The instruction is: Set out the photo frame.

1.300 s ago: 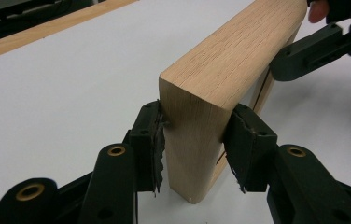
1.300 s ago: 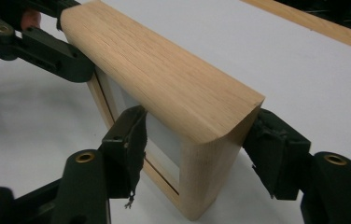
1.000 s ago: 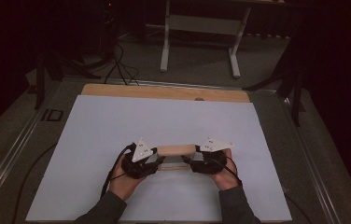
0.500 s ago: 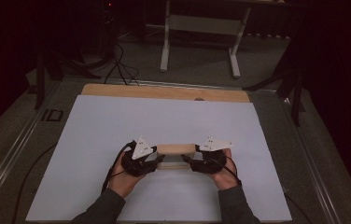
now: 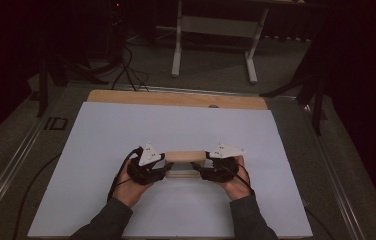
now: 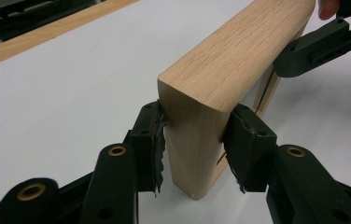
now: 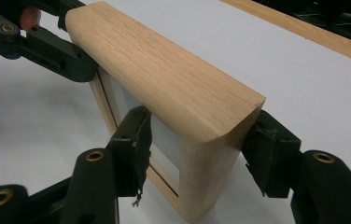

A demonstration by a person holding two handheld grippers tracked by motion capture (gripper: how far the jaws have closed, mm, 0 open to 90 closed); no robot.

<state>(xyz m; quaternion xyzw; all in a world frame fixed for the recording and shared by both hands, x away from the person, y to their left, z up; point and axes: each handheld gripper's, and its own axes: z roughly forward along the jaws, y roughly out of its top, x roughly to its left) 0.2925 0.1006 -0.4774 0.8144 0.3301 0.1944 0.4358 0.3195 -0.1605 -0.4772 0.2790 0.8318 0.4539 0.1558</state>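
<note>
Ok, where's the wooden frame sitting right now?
In the high view, the wooden frame stands upright on the white sheet, near its front middle, between the left tool and the right tool, which clamp its ends.

From my remote seat this reads as a lab or test room: a white sheet (image 5: 176, 130) covers a wooden tabletop (image 5: 176, 98) mid-frame, cables (image 5: 126, 70) trail over grey carpet upper left, and a white desk frame (image 5: 215, 37) stands top centre, surroundings dark.
</note>
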